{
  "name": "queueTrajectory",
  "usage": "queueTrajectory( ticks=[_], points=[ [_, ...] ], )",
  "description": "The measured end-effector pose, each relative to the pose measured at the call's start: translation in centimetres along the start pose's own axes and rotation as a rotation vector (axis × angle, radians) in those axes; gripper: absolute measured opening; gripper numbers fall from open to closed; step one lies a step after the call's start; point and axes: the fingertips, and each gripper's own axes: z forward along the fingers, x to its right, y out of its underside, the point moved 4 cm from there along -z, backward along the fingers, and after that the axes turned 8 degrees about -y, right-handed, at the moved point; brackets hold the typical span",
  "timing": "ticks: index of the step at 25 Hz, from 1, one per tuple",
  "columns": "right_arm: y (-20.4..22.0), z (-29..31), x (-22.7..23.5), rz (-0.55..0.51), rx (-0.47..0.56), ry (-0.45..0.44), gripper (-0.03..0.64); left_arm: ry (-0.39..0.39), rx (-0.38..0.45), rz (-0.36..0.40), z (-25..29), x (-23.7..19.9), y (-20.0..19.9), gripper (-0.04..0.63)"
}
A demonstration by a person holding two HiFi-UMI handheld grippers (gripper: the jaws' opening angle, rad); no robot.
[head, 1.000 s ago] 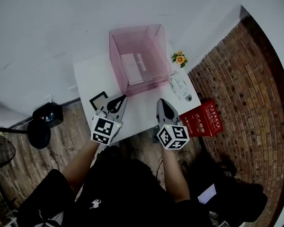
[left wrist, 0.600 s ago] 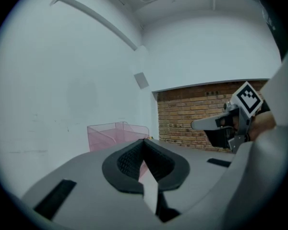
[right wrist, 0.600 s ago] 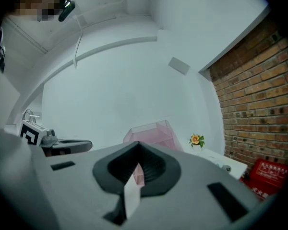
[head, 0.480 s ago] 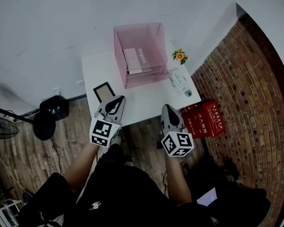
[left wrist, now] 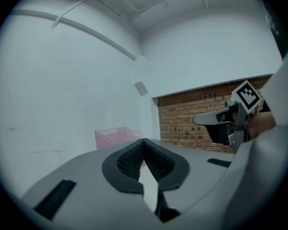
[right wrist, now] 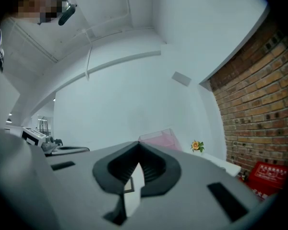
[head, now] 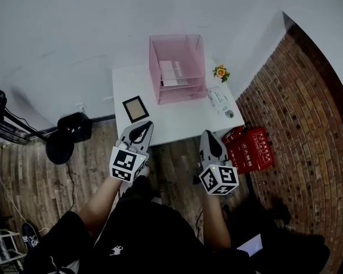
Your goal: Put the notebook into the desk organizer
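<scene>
The pink see-through desk organizer (head: 178, 67) stands at the back of the white table (head: 177, 121), against the wall. A white notebook (head: 172, 73) lies inside it. My left gripper (head: 144, 124) and right gripper (head: 207, 133) are both shut and hold nothing. They hang side by side just off the table's near edge, above the wooden floor, well short of the organizer. The left gripper view shows shut jaws (left wrist: 144, 142) with the organizer (left wrist: 116, 135) far ahead. Ahead of the shut right gripper (right wrist: 138, 145), the organizer (right wrist: 158, 139) also shows.
A small dark-framed square (head: 136, 108) lies on the table's left part. An orange flower (head: 220, 72) and a white object (head: 219, 100) sit at its right end. A red box (head: 252, 148) stands on the floor by the brick wall. A black stand base (head: 60, 147) is at left.
The person has stepped back from the table. Both grippers have drawn away from the tabletop to over the floor, and the organizer now looks smaller and farther off. Both stay shut.
</scene>
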Motion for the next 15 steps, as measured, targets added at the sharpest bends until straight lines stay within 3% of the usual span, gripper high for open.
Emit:
queueTrajectory(
  ticks=[15],
  points=[
    [-1.7, -4.8, -1.5, -0.012, 0.024, -0.057, 0.002, -0.066, 0.075, 0.026, -5.1, 2.2, -3.4, 0.003]
  ],
)
